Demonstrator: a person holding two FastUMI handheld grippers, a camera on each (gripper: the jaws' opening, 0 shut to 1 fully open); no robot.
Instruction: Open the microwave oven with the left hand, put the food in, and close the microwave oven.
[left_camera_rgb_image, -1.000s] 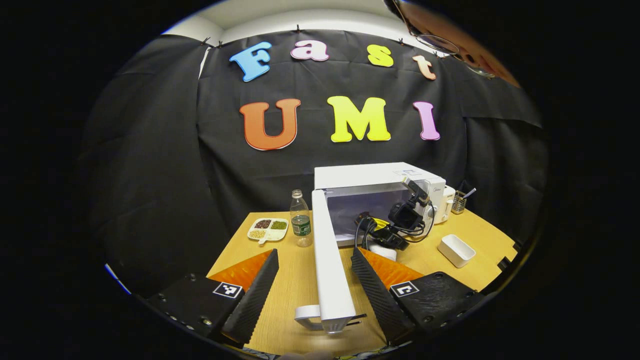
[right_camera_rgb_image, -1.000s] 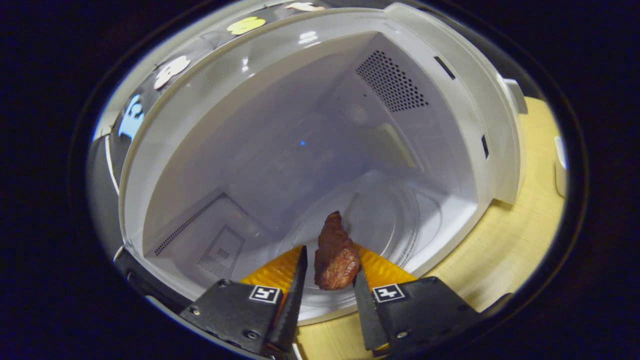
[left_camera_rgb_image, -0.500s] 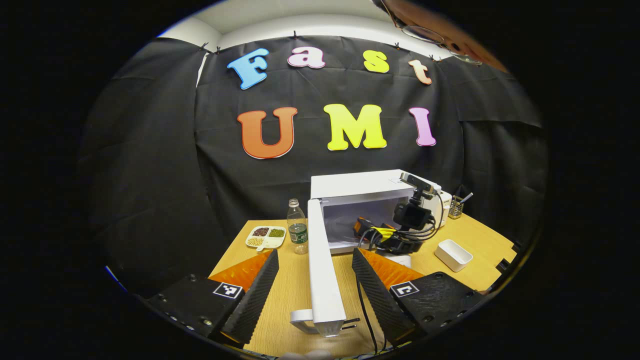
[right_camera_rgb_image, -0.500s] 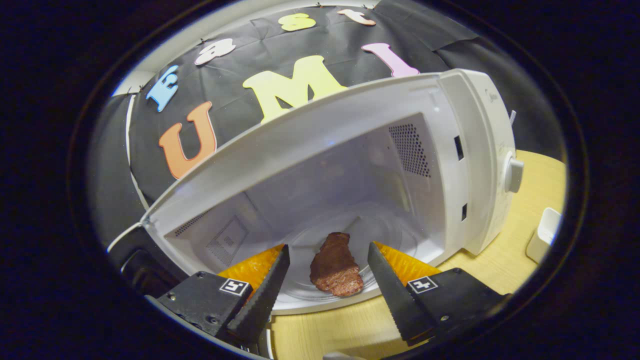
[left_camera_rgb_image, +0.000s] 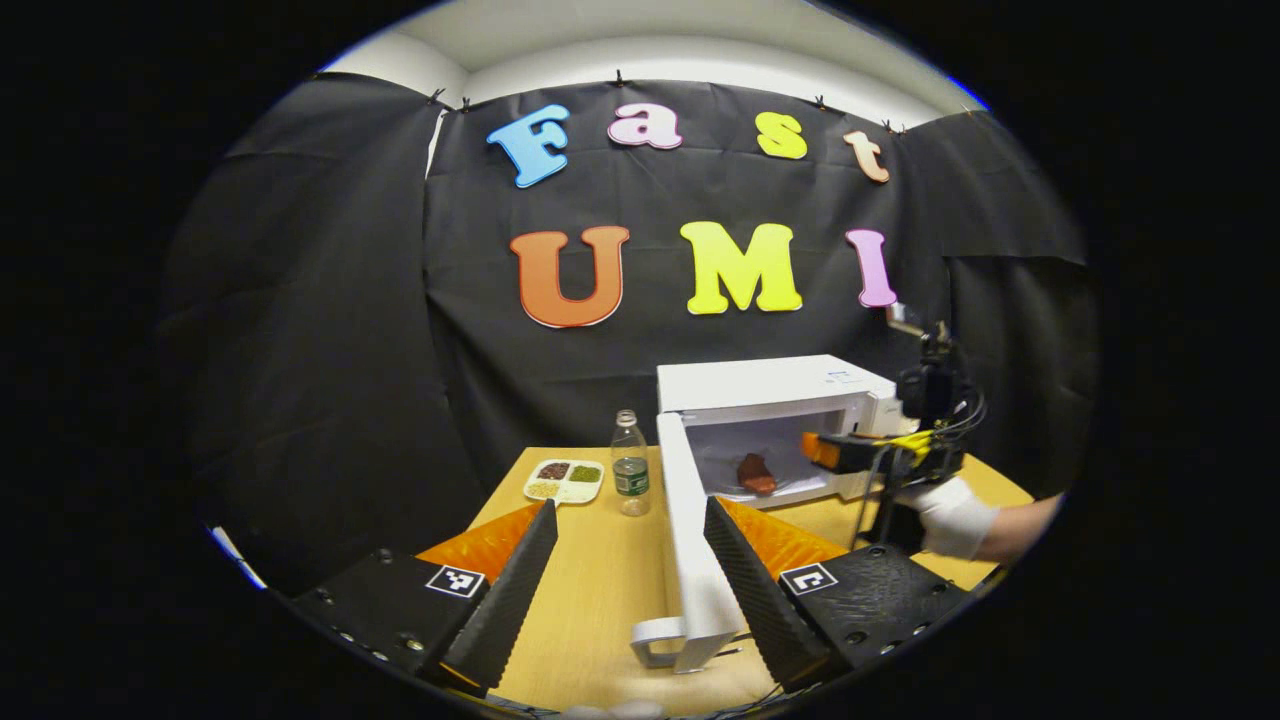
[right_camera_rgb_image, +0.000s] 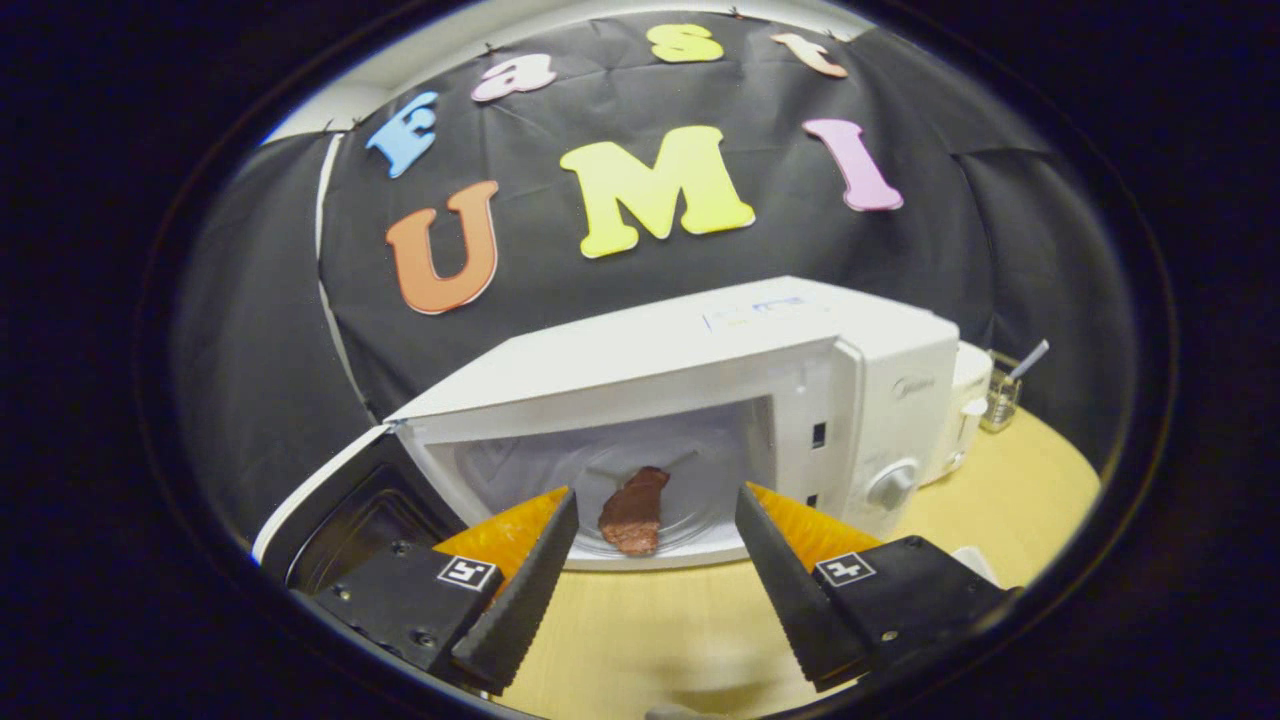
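Bottle (left_camera_rgb_image: 629, 463), divided dish (left_camera_rgb_image: 564, 480) on table (left_camera_rgb_image: 600, 580).

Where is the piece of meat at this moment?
The meat lies inside the open microwave on its round tray, seen in the right gripper view between that open gripper's fingers but beyond them, untouched.

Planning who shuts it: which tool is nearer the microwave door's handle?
Left. The left tool straddles the open door's handle; the right tool is back by the oven opening.
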